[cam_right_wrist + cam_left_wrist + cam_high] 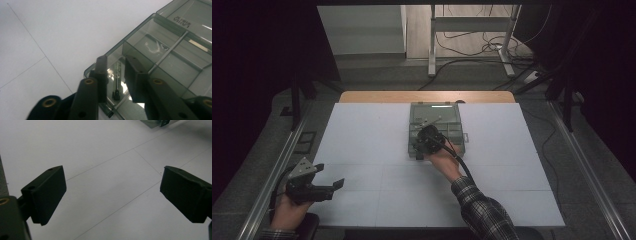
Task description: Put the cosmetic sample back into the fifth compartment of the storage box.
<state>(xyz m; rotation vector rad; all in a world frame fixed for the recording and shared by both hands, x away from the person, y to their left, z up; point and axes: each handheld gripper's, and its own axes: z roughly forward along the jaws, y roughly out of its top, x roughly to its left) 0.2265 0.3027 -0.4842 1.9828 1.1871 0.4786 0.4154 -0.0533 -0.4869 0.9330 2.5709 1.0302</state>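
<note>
high view: a grey see-through compartment box (pixel 436 127) sits on the white table (pixel 362 150), toward the far middle, its lid open and lying back toward the wooden far edge (pixel 427 96). in the right gripper view the box (pixel 160 50) shows its dividers and several compartments, and a thin metal screw or bolt (pixel 117 80) with a dark head lies in the narrow corner compartment nearest the camera.

the right gripper (pixel 428 140) is over the near-left part of the box, held by the right hand (pixel 443 160) with a plaid sleeve (pixel 484 212) behind it and a black cable (pixel 459 160) trailing back along the wrist. in its own view the right gripper (pixel 116 66) has its jaws a narrow gap apart, one on each side of the screw's compartment — they grip nothing, and whether they touch the box walls cannot be told.

the left gripper (pixel 329 177) is well apart from the box, near the table's near-left edge, held low in the left hand (pixel 289 210), with its grey three-cornered plate (pixel 303 167) on top. in the left gripper view the left gripper (pixel 112 187) has its jaws spread wide over bare white table — a corner of the box (pixel 156 123) shows far off at the top.
</note>
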